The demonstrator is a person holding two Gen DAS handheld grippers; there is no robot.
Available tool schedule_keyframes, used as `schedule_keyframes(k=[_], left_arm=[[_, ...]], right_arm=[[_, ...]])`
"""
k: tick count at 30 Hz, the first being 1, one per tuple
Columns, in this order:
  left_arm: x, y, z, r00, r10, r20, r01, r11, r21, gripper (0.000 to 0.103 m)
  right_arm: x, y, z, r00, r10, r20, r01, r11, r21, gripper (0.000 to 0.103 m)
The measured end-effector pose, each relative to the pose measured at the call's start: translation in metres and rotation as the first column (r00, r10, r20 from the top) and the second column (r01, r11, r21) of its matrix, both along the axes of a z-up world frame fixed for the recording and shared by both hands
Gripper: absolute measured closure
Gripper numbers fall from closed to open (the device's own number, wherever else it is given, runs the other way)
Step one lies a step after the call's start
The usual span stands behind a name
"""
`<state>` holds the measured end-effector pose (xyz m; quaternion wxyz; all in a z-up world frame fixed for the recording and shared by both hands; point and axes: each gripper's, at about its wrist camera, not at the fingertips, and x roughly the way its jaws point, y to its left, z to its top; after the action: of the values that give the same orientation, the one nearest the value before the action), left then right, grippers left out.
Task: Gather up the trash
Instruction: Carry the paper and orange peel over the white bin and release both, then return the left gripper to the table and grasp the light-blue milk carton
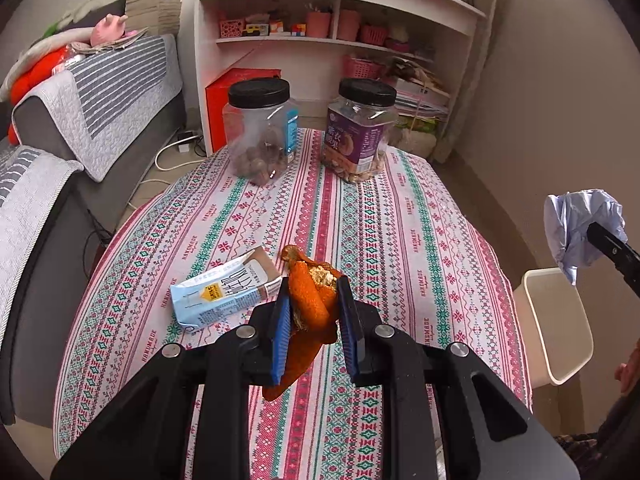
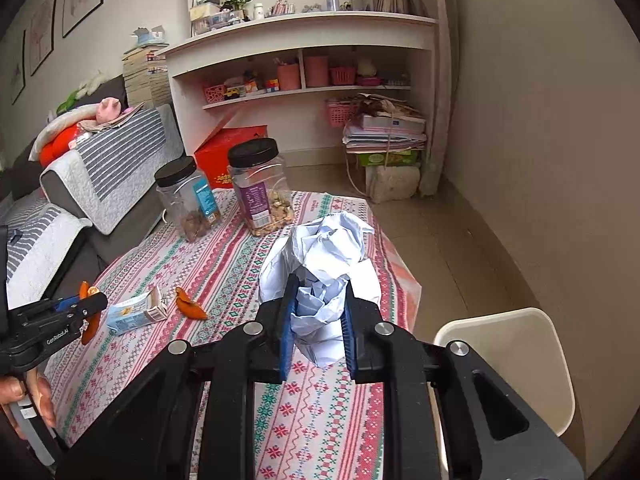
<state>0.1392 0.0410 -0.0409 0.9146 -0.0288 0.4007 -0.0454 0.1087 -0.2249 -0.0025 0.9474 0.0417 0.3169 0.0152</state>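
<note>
In the left wrist view, a piece of orange peel [image 1: 310, 300] is clamped between the blue pads of the left gripper [image 1: 313, 312]. The peel's long axis runs roughly along the fingers, its curled upper end pointing away from the camera and its lower end hanging down below the pads, above the patterned tablecloth [image 1: 400, 220]. A flattened drink carton [image 1: 224, 288] is seen lying on the cloth just left of the gripper, its long axis slanting from lower left to upper right, brown end farthest. Two black-lidded jars [image 1: 260, 128] are stood at the far end of the table. At the right edge, crumpled paper [image 1: 580, 232] is held above a cream bin [image 1: 560, 320] beside the table.

In the right wrist view, the right gripper [image 2: 316, 320] is closed on the crumpled paper [image 2: 324, 256], which bulges upward and forward beyond the fingertips. The bin [image 2: 508, 344] is seen below and to the right, off the table's edge. A second peel piece [image 2: 190, 304] lies on the cloth just right of the carton [image 2: 136, 314], with its long axis slanting down to the right. The left gripper [image 2: 90, 306] is seen at far left with peel in its grasp.
</note>
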Motion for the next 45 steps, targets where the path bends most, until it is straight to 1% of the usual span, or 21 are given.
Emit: schedule_keyframes(k=[5,8,12,16,18,20,21,22,26,30,33,35,36,38,39,40,44,45], left_arm=[[-0.004,-0.017,-0.002,1.000,-0.021,-0.003,0.021,1.000,0.002,0.081],[-0.005,-0.032,0.000,0.999,-0.045,0.001,0.045,0.999,0.001,0.081],[-0.005,-0.058,0.006,0.995,-0.096,0.017,0.096,0.995,0.004,0.081],[-0.001,-0.095,0.013,0.988,-0.154,0.019,0.154,0.988,-0.014,0.081],[0.000,-0.118,0.017,0.981,-0.192,0.027,0.192,0.981,-0.016,0.081],[0.000,-0.143,0.021,0.972,-0.232,0.035,0.233,0.972,-0.017,0.081],[0.001,-0.155,0.023,0.967,-0.251,0.038,0.252,0.967,-0.020,0.081],[0.001,-0.168,0.024,0.962,-0.271,0.041,0.272,0.962,-0.025,0.080],[0.006,-0.220,0.031,0.938,-0.345,0.038,0.347,0.936,-0.059,0.080],[0.014,-0.264,0.032,0.914,-0.406,0.013,0.405,0.907,-0.114,0.080],[0.021,-0.293,0.032,0.895,-0.446,-0.010,0.439,0.885,-0.152,0.079],[0.026,-0.307,0.032,0.888,-0.458,-0.031,0.447,0.878,-0.173,0.070],[0.026,-0.310,0.033,0.889,-0.458,-0.031,0.446,0.877,-0.177,0.067],[0.023,-0.310,0.035,0.890,-0.456,-0.017,0.447,0.878,-0.174,0.064],[0.022,-0.307,0.036,0.891,-0.453,-0.011,0.446,0.880,-0.165,0.059],[0.022,-0.303,0.034,0.895,-0.447,-0.008,0.440,0.885,-0.150,0.055],[0.025,-0.272,0.025,0.917,-0.398,-0.022,0.393,0.913,-0.108,0.053],[0.025,-0.262,0.022,0.924,-0.382,-0.029,0.377,0.921,-0.100,0.051]], right_arm=[[-0.014,-0.034,0.000,0.996,-0.086,-0.010,0.086,0.996,-0.022,0.084],[-0.021,-0.055,-0.005,0.989,-0.145,-0.033,0.144,0.989,-0.030,0.084],[-0.032,-0.081,-0.014,0.971,-0.232,-0.063,0.228,0.972,-0.063,0.084],[-0.045,-0.105,-0.018,0.945,-0.320,-0.070,0.313,0.945,-0.093,0.081],[-0.052,-0.115,-0.020,0.928,-0.365,-0.070,0.355,0.927,-0.119,0.073],[-0.061,-0.125,-0.022,0.909,-0.412,-0.064,0.401,0.907,-0.131,0.045],[-0.066,-0.129,-0.023,0.900,-0.431,-0.063,0.421,0.898,-0.131,0.041],[-0.071,-0.134,-0.025,0.893,-0.445,-0.068,0.435,0.891,-0.129,0.033],[-0.087,-0.153,-0.033,0.871,-0.481,-0.104,0.473,0.876,-0.097,0.025],[-0.100,-0.164,-0.037,0.848,-0.516,-0.123,0.509,0.857,-0.083,0.023],[-0.106,-0.172,-0.039,0.838,-0.529,-0.131,0.524,0.848,-0.074,0.022],[-0.107,-0.175,-0.040,0.836,-0.531,-0.137,0.527,0.847,-0.068,0.022],[-0.108,-0.176,-0.041,0.838,-0.527,-0.141,0.524,0.849,-0.062,0.021],[-0.107,-0.175,-0.042,0.845,-0.514,-0.146,0.513,0.857,-0.049,0.021],[-0.106,-0.174,-0.042,0.848,-0.509,-0.145,0.508,0.860,-0.046,0.020],[-0.104,-0.172,-0.041,0.852,-0.503,-0.143,0.502,0.864,-0.043,0.018],[-0.096,-0.162,-0.038,0.871,-0.471,-0.140,0.473,0.881,-0.020,0.015],[-0.093,-0.157,-0.037,0.877,-0.460,-0.140,0.463,0.886,-0.016,0.015]])
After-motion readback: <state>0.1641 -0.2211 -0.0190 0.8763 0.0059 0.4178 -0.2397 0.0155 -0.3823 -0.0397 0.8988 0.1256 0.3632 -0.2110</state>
